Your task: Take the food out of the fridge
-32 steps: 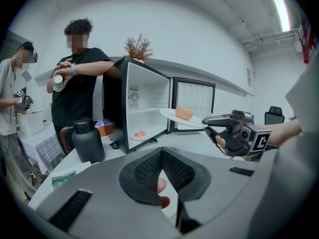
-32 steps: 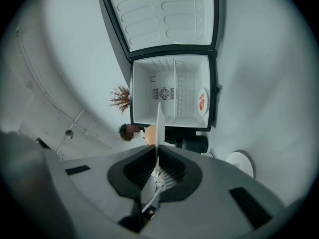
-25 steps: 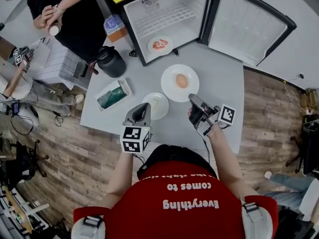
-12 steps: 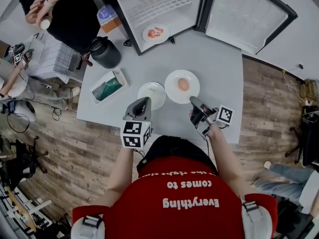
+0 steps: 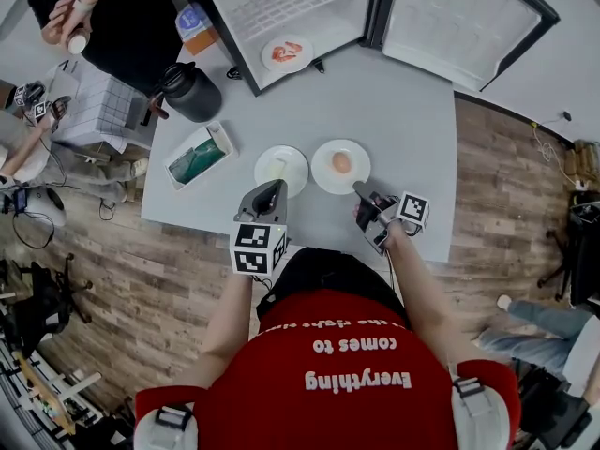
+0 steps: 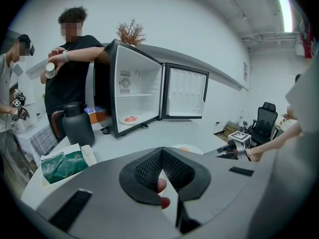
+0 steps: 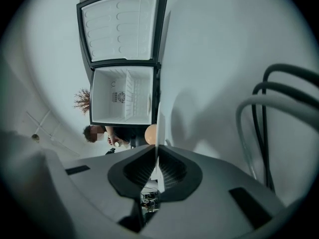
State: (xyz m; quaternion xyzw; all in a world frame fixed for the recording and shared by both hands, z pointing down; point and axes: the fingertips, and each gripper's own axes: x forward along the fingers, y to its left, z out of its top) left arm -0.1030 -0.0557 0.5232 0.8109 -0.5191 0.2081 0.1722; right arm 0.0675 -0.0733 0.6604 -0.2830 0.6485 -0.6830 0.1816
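The small fridge [image 5: 309,12] stands open on the grey table [image 5: 412,139]. A white plate of red food [image 5: 286,53] lies on its floor [image 6: 130,119]. My right gripper [image 5: 357,187] is shut on the rim of a white plate [image 5: 328,178] that carries a round tan food [image 5: 342,161]. In the right gripper view the rim [image 7: 157,128] runs edge-on between the pads, with the tan food [image 7: 150,133] behind it. My left gripper [image 5: 273,187] is shut on the rim of a second white plate [image 5: 280,170], low over the table.
A black jug [image 5: 190,92] and a white tray with a green packet [image 5: 199,157] stand at the table's left. The fridge door [image 5: 459,22] hangs open at the right. A person in black [image 5: 112,17] stands by the left side of the fridge.
Both grippers have sunk toward the table with their plates, the right one more. The two plates now sit side by side in front of me.
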